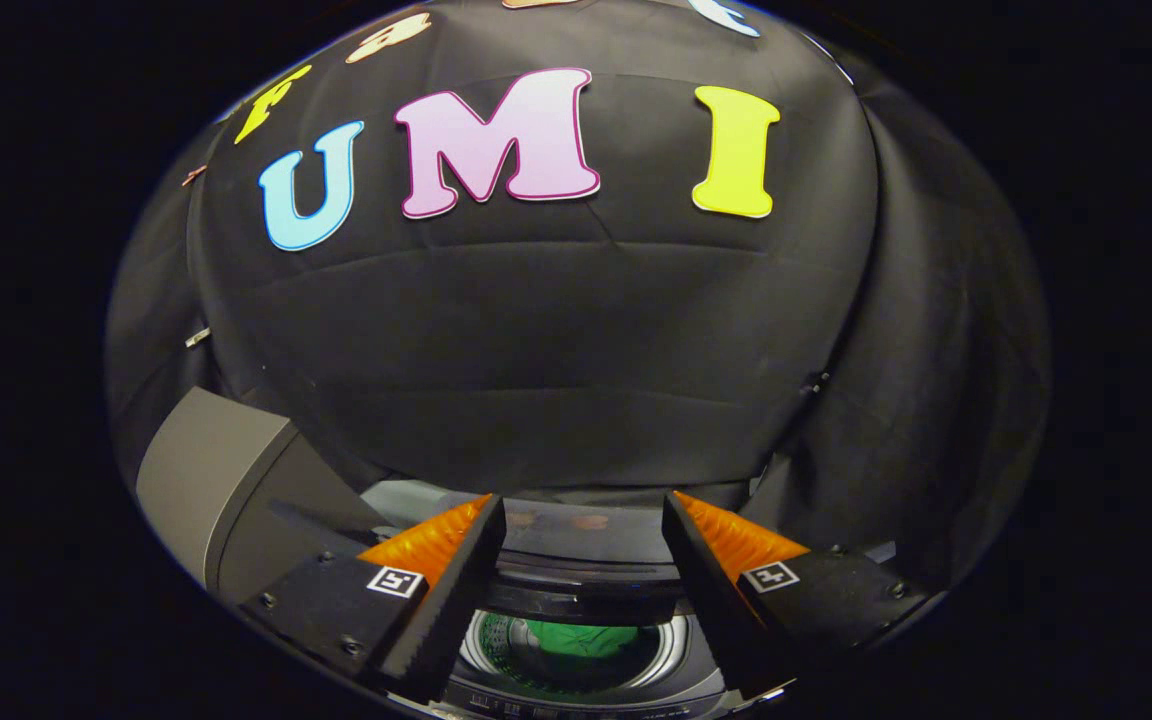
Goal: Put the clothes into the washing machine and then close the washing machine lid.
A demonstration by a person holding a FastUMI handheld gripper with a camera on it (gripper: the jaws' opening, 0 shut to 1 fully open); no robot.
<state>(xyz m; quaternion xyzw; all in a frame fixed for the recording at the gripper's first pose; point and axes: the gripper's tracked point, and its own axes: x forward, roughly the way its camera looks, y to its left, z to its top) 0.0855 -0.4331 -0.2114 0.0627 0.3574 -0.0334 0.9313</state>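
In the gripper view, the hand-held gripper (584,590) is held above the washing machine (576,690), and its two fingers stand wide apart with nothing between them, so it is open and it carries no cloth. Below the fingers, at about 6 o'clock from their tips, the round drum (496,650) of the machine is seen from above, and inside it lies a green piece of clothes (586,640), bunched up toward the back of the drum. I judge therefore that the first part of the task is already done, at least for this garment; whether other clothes wait somewhere, I cannot tell. The second part is left: the drum is open to the view and nothing covers it. A grey slanted panel (206,480) rises at about 9 o'clock from the fingers, beside the machine; it may be the raised lid, but I am not sure of this. If it is the lid, the next move probably needs the hand-held gripper to go to that panel and bring it down over the drum. Behind the machine hangs the black cloth wall (536,350) of the booth.
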